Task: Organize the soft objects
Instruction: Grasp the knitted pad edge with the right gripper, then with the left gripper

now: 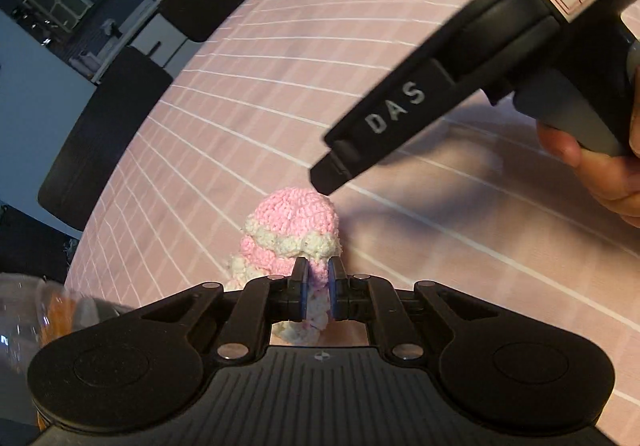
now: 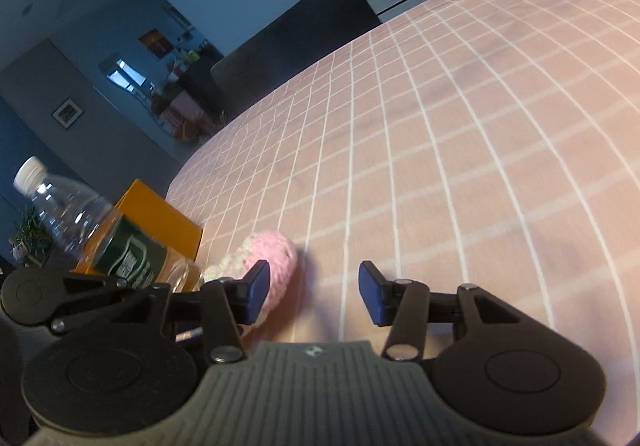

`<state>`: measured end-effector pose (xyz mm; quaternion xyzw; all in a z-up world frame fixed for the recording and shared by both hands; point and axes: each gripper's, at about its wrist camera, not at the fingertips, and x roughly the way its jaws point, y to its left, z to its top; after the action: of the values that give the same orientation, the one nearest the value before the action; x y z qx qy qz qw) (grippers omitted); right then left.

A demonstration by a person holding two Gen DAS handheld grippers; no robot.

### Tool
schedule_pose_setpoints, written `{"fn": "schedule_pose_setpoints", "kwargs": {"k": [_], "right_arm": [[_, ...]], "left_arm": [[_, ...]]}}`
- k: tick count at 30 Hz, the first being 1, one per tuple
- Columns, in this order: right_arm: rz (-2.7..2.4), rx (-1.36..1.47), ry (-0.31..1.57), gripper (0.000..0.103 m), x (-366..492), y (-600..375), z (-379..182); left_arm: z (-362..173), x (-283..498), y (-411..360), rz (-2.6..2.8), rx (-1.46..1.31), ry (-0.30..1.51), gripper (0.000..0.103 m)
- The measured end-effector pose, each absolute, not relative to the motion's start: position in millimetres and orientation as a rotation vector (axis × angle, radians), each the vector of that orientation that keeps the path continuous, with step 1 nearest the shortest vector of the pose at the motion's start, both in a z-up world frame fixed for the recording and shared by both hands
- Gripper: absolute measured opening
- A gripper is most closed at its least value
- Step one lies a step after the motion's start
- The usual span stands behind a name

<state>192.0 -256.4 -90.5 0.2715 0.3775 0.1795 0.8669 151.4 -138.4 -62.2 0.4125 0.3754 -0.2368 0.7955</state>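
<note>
The surface (image 1: 400, 46) carries a pink cloth with a white grid and fills most of both views. Dark chairs (image 1: 104, 150) stand along its far left edge.

The right tongs (image 2: 314, 294) stand open, the two blue pads (image 2: 372, 298) well apart, with bare cloth between them. In the left wrist view the body of the right tongs (image 1: 460, 86) enters from the upper right, marked "DAS", with the holding hand (image 1: 592, 174) at the right edge. Its tip hangs just above the top of the crocheted piece.

The left tongs (image 1: 319, 290) are closed on the crocheted piece (image 1: 292, 230), a soft pink item with cream bands. The pads pinch its near lower part; its rounded top rises beyond the fingertips. In the right wrist view the crocheted piece (image 2: 272, 254) sits near the left pad, on the cloth.

An orange box (image 2: 160, 218) stands at the left edge of the surface. A clear plastic water bottle (image 2: 80, 222) with a white cap and a dark green label appears tilted in front of it.
</note>
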Motion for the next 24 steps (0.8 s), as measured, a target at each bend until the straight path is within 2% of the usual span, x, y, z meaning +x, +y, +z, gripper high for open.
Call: {"fn": "schedule_pose_setpoints", "kwargs": {"k": [7,9,11,14,19,21,24], "right_arm": [[0.360,0.549,0.823,0.052,142,-269,-94],[0.357,0.523,0.829,0.042,131,-269,-93],[0.384,0.516,0.840,0.019,122,-269,-93],[0.392,0.481,0.841,0.011,109,-264,-91],[0.353,0.434,0.840,0.008,85,-262,-88],[0.337,0.407,0.832,0.008,74,-262,-87],[0.315,0.384,0.810,0.015,60,-264,-84]], "left_arm": [[-68,90,-148,-0.580,0.780,0.708,0.011],[-70,78,-145,-0.600,0.715,0.694,0.011],[-72,67,-141,-0.615,0.662,0.678,0.011],[-77,54,-132,-0.619,0.593,0.647,0.012],[-70,34,-113,-0.589,0.464,0.601,0.032],[-63,27,-103,-0.574,0.391,0.584,0.048],[-57,23,-86,-0.557,0.237,0.591,0.054]]}}
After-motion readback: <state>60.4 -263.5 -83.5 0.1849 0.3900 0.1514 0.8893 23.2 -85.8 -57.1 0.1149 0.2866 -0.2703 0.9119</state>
